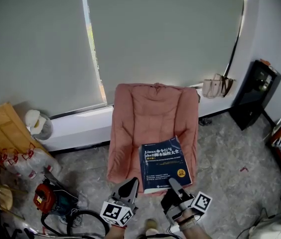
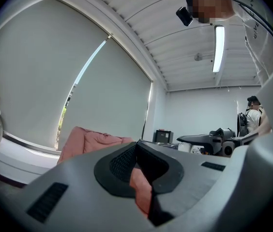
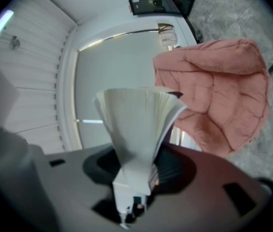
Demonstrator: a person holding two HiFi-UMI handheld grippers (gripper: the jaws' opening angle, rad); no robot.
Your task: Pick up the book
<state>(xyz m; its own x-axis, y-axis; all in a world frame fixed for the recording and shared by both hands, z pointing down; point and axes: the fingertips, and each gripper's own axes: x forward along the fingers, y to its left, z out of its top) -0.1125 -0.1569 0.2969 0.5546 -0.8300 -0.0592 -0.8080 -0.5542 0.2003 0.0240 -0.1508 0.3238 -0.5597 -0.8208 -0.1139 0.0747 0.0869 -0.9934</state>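
Note:
The blue book [image 1: 163,166] with white print on its cover hangs over the front of a pink padded floor chair [image 1: 150,113]. My right gripper [image 1: 173,185] is shut on the book's near bottom edge. In the right gripper view the book's white pages [image 3: 139,124] fan out upward from between the jaws of the right gripper [image 3: 134,178], with the pink chair [image 3: 214,95] behind. My left gripper [image 1: 130,185] sits just left of the book's lower corner, apart from it. In its own view the left gripper [image 2: 136,149] has its tips together, and pink shows through the slit behind them.
A black speaker [image 1: 255,91] and a small bag [image 1: 215,86] stand by the wall at the right. A red power tool [image 1: 46,195], cables and a wooden rack [image 1: 1,128] crowd the floor at the left. A person [image 2: 255,112] stands far off.

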